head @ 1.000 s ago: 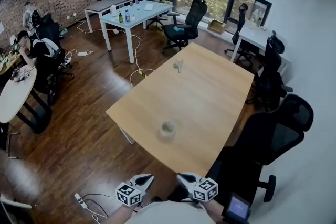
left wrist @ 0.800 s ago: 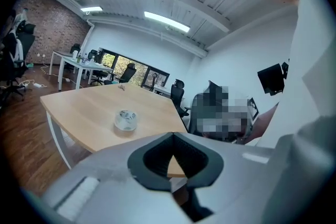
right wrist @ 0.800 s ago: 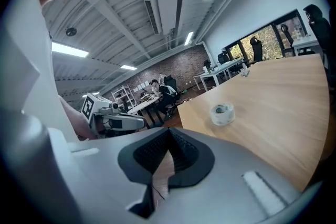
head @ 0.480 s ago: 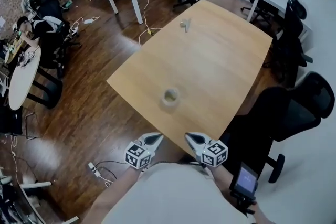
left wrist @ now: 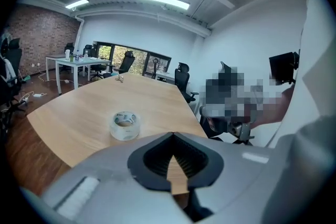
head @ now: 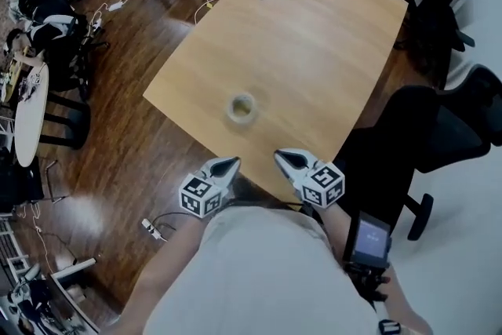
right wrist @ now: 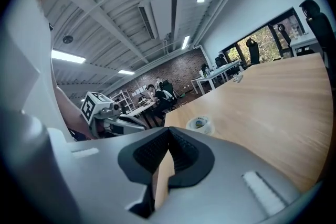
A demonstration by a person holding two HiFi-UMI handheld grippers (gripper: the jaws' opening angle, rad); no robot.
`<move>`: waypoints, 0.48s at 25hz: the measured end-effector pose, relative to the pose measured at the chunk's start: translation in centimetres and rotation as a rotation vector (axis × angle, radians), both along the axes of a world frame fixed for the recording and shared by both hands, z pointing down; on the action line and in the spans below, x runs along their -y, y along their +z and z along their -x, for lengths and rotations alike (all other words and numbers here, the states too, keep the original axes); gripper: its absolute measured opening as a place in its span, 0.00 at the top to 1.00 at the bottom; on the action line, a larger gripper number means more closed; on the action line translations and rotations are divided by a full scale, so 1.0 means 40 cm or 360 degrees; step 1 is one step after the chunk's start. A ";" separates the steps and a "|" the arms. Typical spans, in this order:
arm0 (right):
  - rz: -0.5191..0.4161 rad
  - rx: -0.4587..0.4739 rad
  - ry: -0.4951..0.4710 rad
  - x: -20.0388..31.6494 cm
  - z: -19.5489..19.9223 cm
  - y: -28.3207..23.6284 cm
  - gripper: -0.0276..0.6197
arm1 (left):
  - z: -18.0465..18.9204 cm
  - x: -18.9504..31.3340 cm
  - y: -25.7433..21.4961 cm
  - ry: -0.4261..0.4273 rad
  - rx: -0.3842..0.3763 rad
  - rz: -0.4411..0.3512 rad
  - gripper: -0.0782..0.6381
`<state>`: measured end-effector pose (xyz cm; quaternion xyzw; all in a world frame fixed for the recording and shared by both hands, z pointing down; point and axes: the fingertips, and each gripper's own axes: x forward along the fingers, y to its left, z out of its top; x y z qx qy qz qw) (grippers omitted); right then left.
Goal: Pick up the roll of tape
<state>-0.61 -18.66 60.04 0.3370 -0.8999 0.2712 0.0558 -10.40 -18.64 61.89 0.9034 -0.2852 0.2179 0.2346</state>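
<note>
The roll of tape [head: 241,107] is probably light and stiff, with a slick outer wrap, so the surest hold would be one jaw inside the hollow core and one against the outer wall. It is a pale, clear roll with print on its core, lying flat near the closest edge of the wooden table [head: 314,51]. The left gripper [head: 226,166] and right gripper [head: 284,160] are both closed tip to tip, empty, just short of that edge.
</note>
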 end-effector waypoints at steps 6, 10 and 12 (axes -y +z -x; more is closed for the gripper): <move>0.0026 -0.0057 -0.0011 0.043 0.007 0.008 0.95 | 0.017 0.056 0.017 0.0040 -0.0020 0.0005 0.88; 0.0074 -0.0141 -0.0101 0.047 0.050 0.009 0.95 | 0.040 0.087 0.036 0.0110 -0.0043 0.0049 0.88; 0.0108 -0.0152 -0.0134 0.043 0.071 0.005 0.95 | 0.044 0.100 0.042 0.0164 -0.0049 0.0065 0.88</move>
